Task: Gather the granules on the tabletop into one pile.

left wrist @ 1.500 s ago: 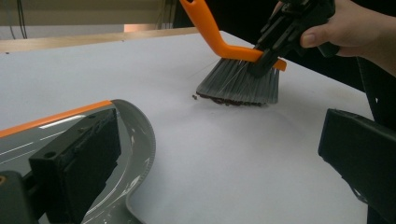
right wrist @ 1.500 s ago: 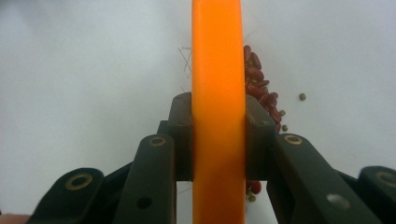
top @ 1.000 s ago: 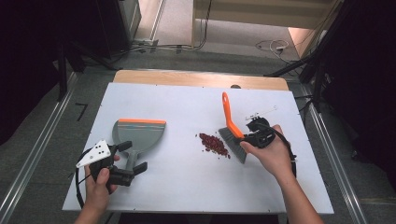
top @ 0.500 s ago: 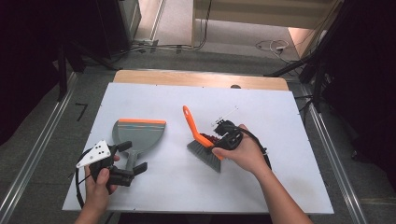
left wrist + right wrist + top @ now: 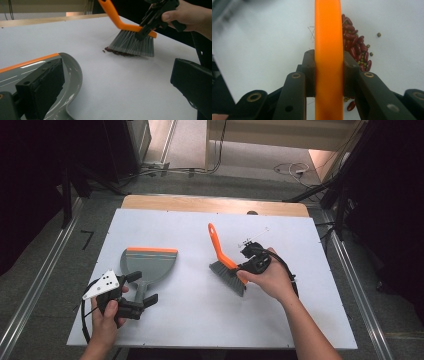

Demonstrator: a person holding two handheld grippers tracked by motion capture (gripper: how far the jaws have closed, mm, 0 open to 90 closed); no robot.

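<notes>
On the white surface [image 5: 200, 320], the right hand-held gripper [image 5: 248, 265] is clamping the stiff, light orange brush [image 5: 226, 265] at its handle, bristles flexing over loose beans [image 5: 354, 50]; at nine o'clock, the left hand-held gripper [image 5: 137, 292] is gripping the dustpan [image 5: 150, 265].

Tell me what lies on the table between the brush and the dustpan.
Bare white table separates brush and dustpan, plain in the high view.

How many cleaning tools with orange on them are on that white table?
2. A grey plastic dustpan with an orange lip lies at the table's left, by the left gripper. A grey-bristled brush with an orange handle is clamped in the right gripper, right of centre.
</notes>
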